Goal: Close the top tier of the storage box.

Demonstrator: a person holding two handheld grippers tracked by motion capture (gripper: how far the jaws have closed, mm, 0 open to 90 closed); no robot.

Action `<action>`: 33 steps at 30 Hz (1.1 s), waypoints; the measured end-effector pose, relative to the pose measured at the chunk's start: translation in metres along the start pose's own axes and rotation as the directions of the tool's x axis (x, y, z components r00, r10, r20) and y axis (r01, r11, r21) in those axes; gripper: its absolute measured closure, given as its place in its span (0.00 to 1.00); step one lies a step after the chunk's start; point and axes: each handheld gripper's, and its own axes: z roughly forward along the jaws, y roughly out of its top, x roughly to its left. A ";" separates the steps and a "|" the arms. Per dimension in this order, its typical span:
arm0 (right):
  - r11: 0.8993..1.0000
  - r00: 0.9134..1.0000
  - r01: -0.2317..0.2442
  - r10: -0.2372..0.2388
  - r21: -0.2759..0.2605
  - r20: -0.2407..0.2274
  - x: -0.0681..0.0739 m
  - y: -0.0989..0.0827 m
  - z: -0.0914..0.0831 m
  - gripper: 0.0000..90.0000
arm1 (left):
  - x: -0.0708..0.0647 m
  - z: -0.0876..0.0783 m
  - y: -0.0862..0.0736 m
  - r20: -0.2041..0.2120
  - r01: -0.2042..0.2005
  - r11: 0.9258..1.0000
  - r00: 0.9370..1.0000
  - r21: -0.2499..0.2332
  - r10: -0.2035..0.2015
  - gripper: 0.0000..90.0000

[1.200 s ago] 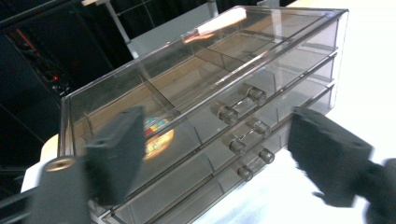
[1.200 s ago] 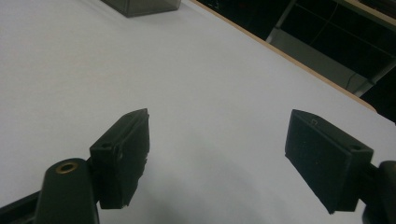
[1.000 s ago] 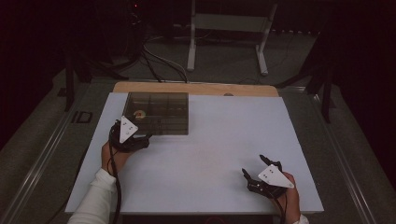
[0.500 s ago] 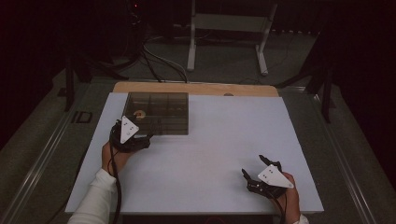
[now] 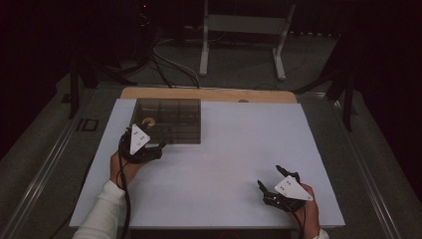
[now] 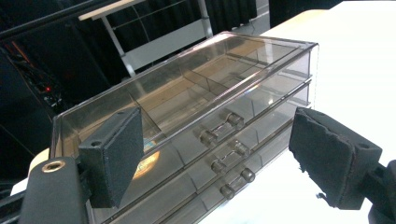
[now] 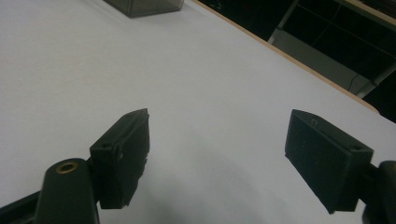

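Observation:
A smoky clear plastic drawer cabinet point(image 5: 169, 119) sits at the back left of the white table point(image 5: 224, 149). In the left gripper view its three stacked drawers point(image 6: 224, 140) are shut, and each has a clear bar handle point(image 6: 222, 128). A tan ring-shaped thing point(image 5: 148, 121) lies inside, seen as a yellowish glow point(image 6: 145, 164). My left gripper point(image 5: 161, 139) point(image 6: 215, 154) is open just in front of the drawer fronts, with nothing between its pads. My right gripper point(image 5: 269, 178) point(image 7: 217, 135) is open over bare table near the front right.
A wooden strip point(image 5: 209, 94) runs along the table's far edge. Beyond it on the dark floor are a metal stand point(image 5: 244, 30) and cables point(image 5: 169, 59). One corner of the cabinet point(image 7: 144, 7) shows far off in the right gripper view.

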 end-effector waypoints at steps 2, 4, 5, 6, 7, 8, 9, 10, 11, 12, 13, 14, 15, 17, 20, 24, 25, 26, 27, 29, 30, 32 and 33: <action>1.000 1.000 0.000 0.000 -0.001 -0.001 0.000 0.000 0.000 0.24 | -0.001 0.000 0.001 0.003 -0.006 1.000 1.000 0.000 0.006 0.22; 1.000 1.000 0.004 -0.004 0.000 -0.001 0.000 0.000 0.000 0.24 | -0.002 -0.001 0.002 0.007 -0.007 1.000 1.000 -0.003 0.007 0.22; 1.000 1.000 0.001 -0.001 -0.001 -0.002 0.000 0.000 0.000 0.24 | -0.003 -0.001 0.002 0.010 -0.008 1.000 1.000 -0.004 0.008 0.22; 1.000 1.000 0.000 0.000 0.000 -0.002 0.000 0.000 0.000 0.24 | -0.004 -0.001 0.003 0.009 -0.012 1.000 1.000 -0.004 0.012 0.22; 1.000 1.000 0.000 0.000 0.000 -0.003 0.001 0.000 0.000 0.24 | -0.004 -0.001 0.003 0.012 -0.014 1.000 1.000 -0.006 0.014 0.22; 1.000 1.000 0.002 -0.002 -0.001 -0.003 0.001 0.000 0.000 0.24 | -0.005 -0.001 0.003 0.014 -0.015 1.000 1.000 -0.008 0.015 0.22; 1.000 1.000 0.004 -0.004 -0.001 -0.004 0.001 0.000 0.000 0.24 | -0.006 -0.001 0.004 0.014 -0.017 1.000 1.000 -0.008 0.017 0.22; 1.000 1.000 0.002 -0.002 0.000 -0.004 0.001 0.000 0.000 0.24 | -0.006 -0.001 0.004 0.015 -0.019 1.000 1.000 -0.010 0.019 0.22; 1.000 1.000 0.005 -0.005 -0.002 -0.005 0.001 0.000 0.000 0.24 | -0.007 -0.001 0.005 0.018 -0.020 1.000 1.000 -0.011 0.020 0.22; 1.000 1.000 0.005 -0.005 -0.001 -0.006 0.001 0.001 0.000 0.24 | -0.008 -0.001 0.005 0.019 -0.021 1.000 1.000 -0.011 0.021 0.22; 1.000 1.000 0.005 -0.005 -0.001 -0.006 0.001 0.001 0.000 0.24 | -0.008 -0.001 0.005 0.019 -0.025 1.000 1.000 -0.011 0.025 0.22; 1.000 1.000 0.005 -0.005 -0.001 -0.007 0.001 0.001 0.000 0.24 | -0.009 -0.001 0.006 0.022 -0.028 1.000 0.999 -0.013 0.029 0.22; 1.000 1.000 0.004 -0.004 -0.003 -0.007 0.002 0.001 0.000 0.24 | -0.010 -0.001 0.006 0.023 -0.030 0.999 0.999 -0.014 0.030 0.22; 1.000 1.000 0.003 -0.003 -0.004 -0.006 0.002 0.001 -0.001 0.24 | -0.011 -0.002 0.007 0.026 -0.032 0.999 0.999 -0.019 0.033 0.22; 1.000 1.000 0.007 -0.007 -0.009 -0.009 0.002 0.002 -0.001 0.24 | -0.013 -0.002 0.008 0.031 -0.039 0.999 0.999 -0.021 0.040 0.22; 1.000 1.000 0.001 -0.001 -0.013 -0.005 0.002 0.002 -0.001 0.24 | -0.016 -0.002 0.010 0.038 -0.044 0.999 0.998 -0.023 0.045 0.22; 1.000 1.000 0.001 -0.002 -0.013 -0.005 0.002 0.002 -0.001 0.24 | -0.017 -0.002 0.010 0.039 -0.045 0.999 0.998 -0.024 0.045 0.22; 1.000 1.000 0.001 -0.001 -0.013 -0.004 0.002 0.002 -0.001 0.24 | -0.018 -0.002 0.010 0.042 -0.044 0.999 0.998 -0.026 0.046 0.22; 1.000 1.000 0.001 -0.001 -0.013 -0.005 0.002 0.002 -0.001 0.24 | -0.019 -0.002 0.011 0.044 -0.050 0.998 0.998 -0.026 0.051 0.22; 1.000 1.000 0.002 -0.002 -0.013 -0.005 0.002 0.002 -0.001 0.24 | -0.021 -0.002 0.012 0.050 -0.052 0.998 0.997 -0.028 0.054 0.22; 1.000 1.000 0.003 -0.003 -0.012 -0.006 0.003 0.002 -0.001 0.24 | -0.021 -0.002 0.012 0.051 -0.057 0.998 0.997 -0.028 0.058 0.22; 1.000 1.000 0.005 -0.006 -0.012 -0.007 0.003 0.002 -0.002 0.24 | -0.023 -0.003 0.013 0.056 -0.061 0.998 0.996 -0.032 0.062 0.22; 1.000 1.000 0.005 -0.005 -0.012 -0.007 0.002 0.002 -0.002 0.24 | -0.024 -0.003 0.013 0.058 -0.060 0.998 0.996 -0.035 0.062 0.22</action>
